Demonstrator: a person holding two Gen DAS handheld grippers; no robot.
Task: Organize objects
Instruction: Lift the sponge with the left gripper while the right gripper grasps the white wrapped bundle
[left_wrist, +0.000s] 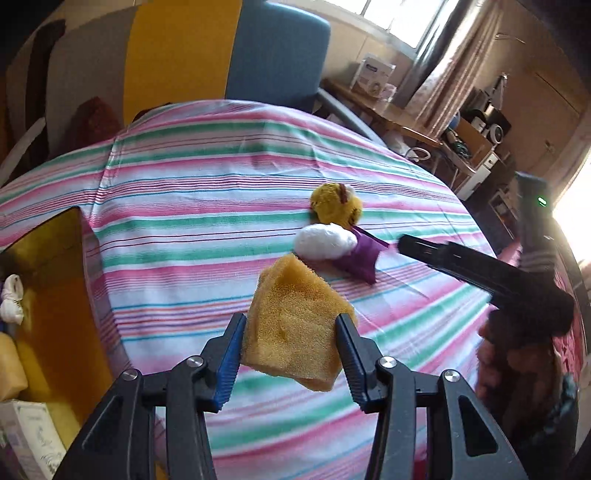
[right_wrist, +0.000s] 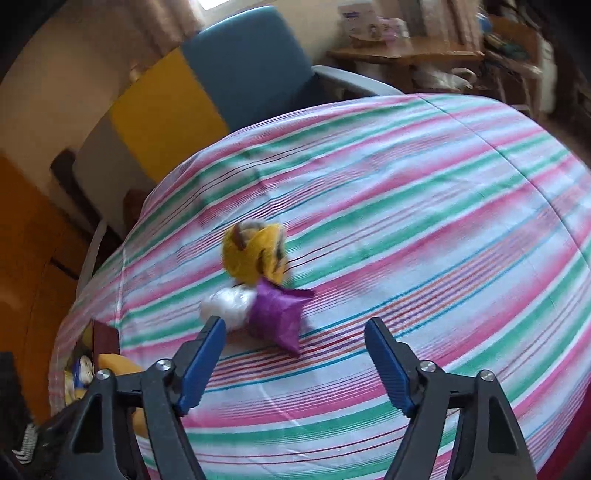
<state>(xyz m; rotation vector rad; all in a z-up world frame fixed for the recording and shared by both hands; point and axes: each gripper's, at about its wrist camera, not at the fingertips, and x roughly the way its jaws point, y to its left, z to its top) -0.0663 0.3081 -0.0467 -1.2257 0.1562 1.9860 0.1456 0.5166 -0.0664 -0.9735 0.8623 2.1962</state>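
Observation:
My left gripper (left_wrist: 291, 319) is shut on a yellow sponge (left_wrist: 295, 332) and holds it above the striped tablecloth (left_wrist: 184, 206). Beyond it lie a yellow plush toy (left_wrist: 334, 205), a white fluffy ball (left_wrist: 325, 242) and a purple pouch (left_wrist: 360, 258), all touching in a cluster. In the right wrist view the plush toy (right_wrist: 255, 254), white ball (right_wrist: 229, 302) and purple pouch (right_wrist: 275, 317) sit just ahead of my right gripper (right_wrist: 295, 321). It is open and holds nothing. From the left wrist view, the right gripper's finger (left_wrist: 424, 251) reaches in from the right, close to the pouch.
A yellow box (left_wrist: 55, 266) with several small items stands at the table's left edge, also seen as the box (right_wrist: 105, 338) at lower left. A blue chair (left_wrist: 277, 55) stands behind the table. A wooden side table (left_wrist: 391, 114) with clutter is at the back right.

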